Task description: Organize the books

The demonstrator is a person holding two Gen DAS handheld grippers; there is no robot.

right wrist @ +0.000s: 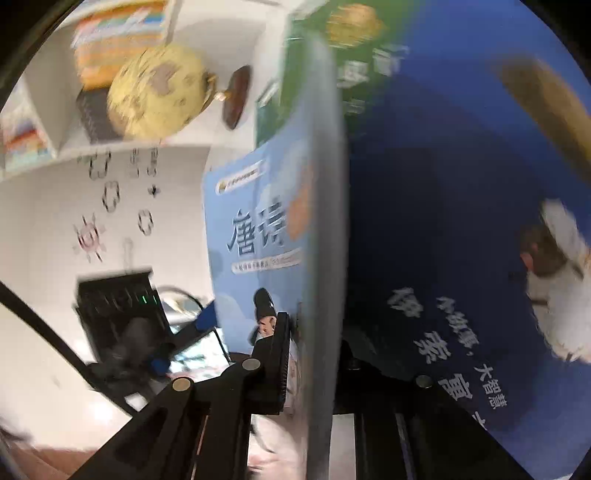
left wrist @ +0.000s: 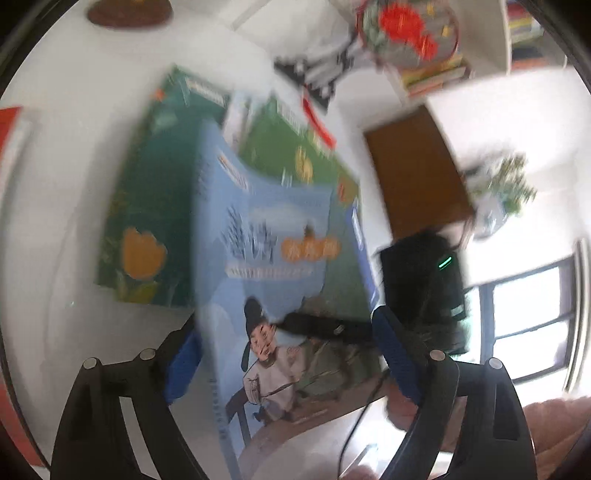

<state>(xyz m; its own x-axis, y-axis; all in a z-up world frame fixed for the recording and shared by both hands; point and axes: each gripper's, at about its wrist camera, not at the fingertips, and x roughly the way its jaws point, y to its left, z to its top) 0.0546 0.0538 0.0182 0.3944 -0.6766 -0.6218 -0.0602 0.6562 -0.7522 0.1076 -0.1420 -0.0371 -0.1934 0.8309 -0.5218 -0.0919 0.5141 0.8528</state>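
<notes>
A light blue book (left wrist: pixel 273 258) with a cartoon scholar stands on edge in front of green books (left wrist: pixel 147 206). My left gripper (left wrist: pixel 291 354) is open, its blue pads on either side of the book's lower part, not pressing it. In the right wrist view my right gripper (right wrist: pixel 314 350) is shut on a stack: the light blue book (right wrist: pixel 258 229) on the left and a dark blue book (right wrist: pixel 443 221) on the right, the page edges (right wrist: pixel 325 258) between the jaws. A green book (right wrist: pixel 295 74) shows behind. Both views are blurred.
A white shelf holds a yellowish globe (right wrist: pixel 159 88) and stacked colourful books (right wrist: pixel 118 33). A brown panel (left wrist: pixel 417 170), a potted plant (left wrist: pixel 502 192) and a black device with a green light (left wrist: pixel 424 273) lie right. A window (left wrist: pixel 528 310) is at far right.
</notes>
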